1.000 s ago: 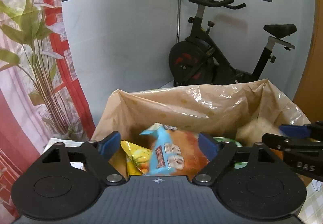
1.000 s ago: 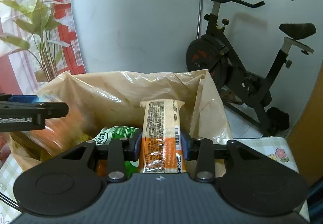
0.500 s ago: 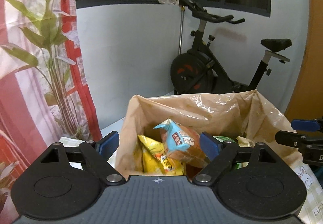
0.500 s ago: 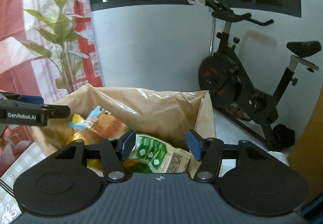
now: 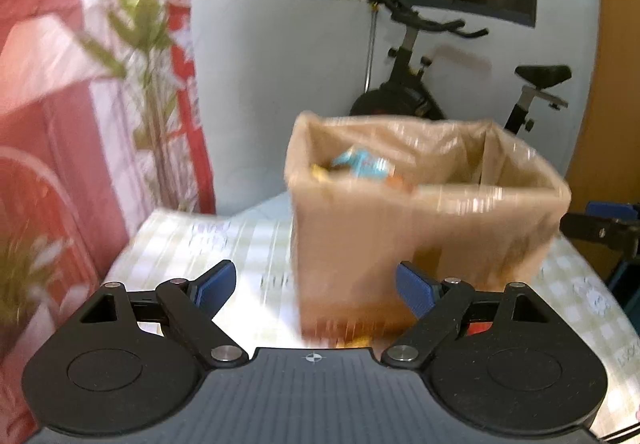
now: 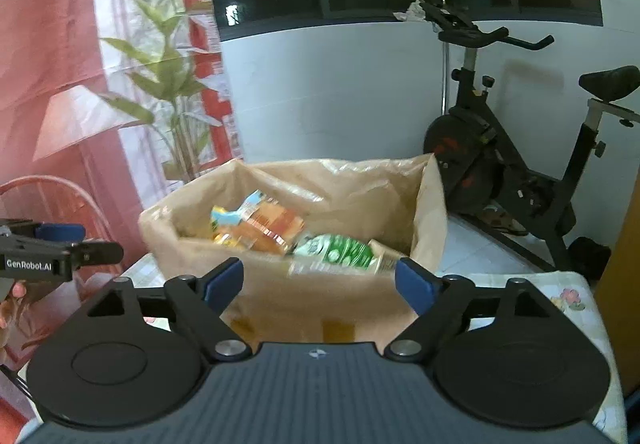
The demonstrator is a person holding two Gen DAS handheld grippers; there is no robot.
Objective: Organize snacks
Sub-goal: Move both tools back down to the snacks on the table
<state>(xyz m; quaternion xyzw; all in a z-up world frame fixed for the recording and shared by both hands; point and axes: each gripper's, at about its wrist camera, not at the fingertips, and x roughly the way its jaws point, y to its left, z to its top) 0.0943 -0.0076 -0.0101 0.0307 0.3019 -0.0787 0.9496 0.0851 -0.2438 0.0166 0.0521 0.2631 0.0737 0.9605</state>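
Note:
A brown box lined with a plastic bag (image 5: 424, 228) (image 6: 280, 296) stands on a checked tablecloth. It holds several snack packs: an orange and blue pack (image 6: 260, 222), a green pack (image 6: 340, 250) and a beige long pack (image 6: 384, 258) at the near right. My left gripper (image 5: 316, 284) is open and empty, back from the box's near left corner. My right gripper (image 6: 318, 280) has its jaws opening wide, nothing between them, in front of the box's near wall. The left view is blurred by motion.
A black exercise bike (image 6: 516, 164) stands behind the table by a white wall. A red and white curtain with a leaf print (image 5: 92, 104) hangs at the left. The checked tablecloth (image 5: 224, 244) shows to the left of the box.
My right gripper let go of the beige long pack, which now lies in the box, and opened wide. Both grippers pulled back from over the box, so it looks smaller and farther.

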